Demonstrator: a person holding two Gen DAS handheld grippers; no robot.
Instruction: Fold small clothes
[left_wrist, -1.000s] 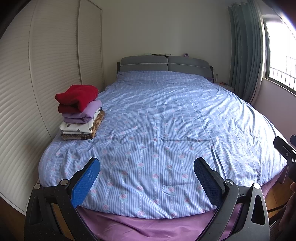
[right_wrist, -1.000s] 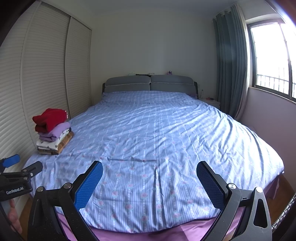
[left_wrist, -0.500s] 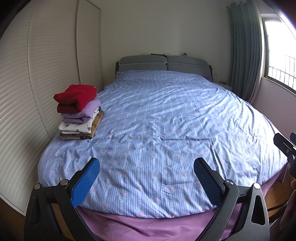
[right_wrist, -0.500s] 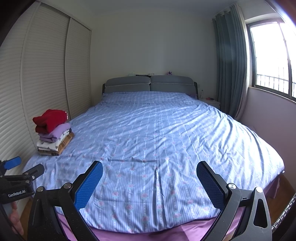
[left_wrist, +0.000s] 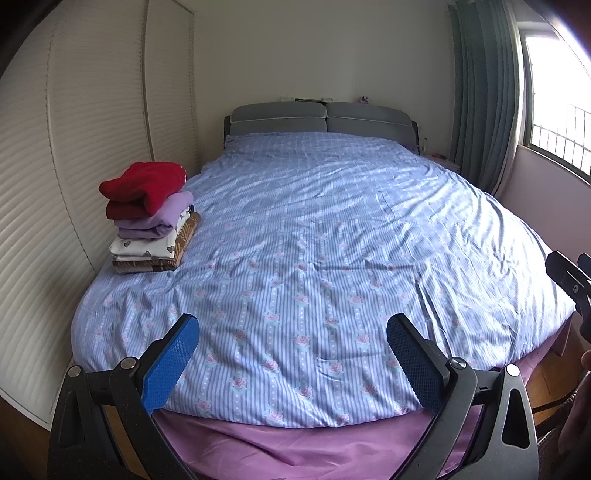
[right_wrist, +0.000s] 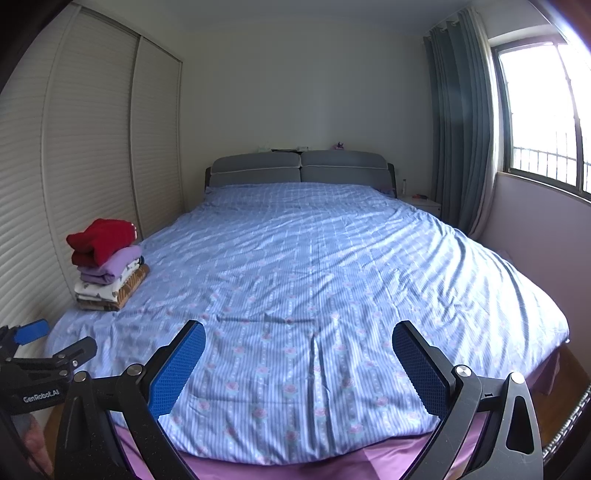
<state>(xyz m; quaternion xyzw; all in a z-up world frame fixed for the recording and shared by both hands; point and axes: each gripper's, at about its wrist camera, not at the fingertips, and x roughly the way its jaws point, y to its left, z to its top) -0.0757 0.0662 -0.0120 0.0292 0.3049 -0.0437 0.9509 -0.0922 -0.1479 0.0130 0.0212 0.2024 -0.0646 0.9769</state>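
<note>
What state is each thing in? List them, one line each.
left tool: open, empty, hovering at the foot of the bed.
right tool: open, empty, also at the foot.
stack of clothes: folded, piled at the bed's left edge, red garment on top.
bedspread: spread flat, lightly wrinkled.
wardrobe doors: shut.
curtain: drawn aside, window uncovered.

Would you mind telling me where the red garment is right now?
The red garment tops the folded stack on the bed's left edge, beside the louvred wardrobe doors, in both wrist views; neither open gripper touches it.
</note>
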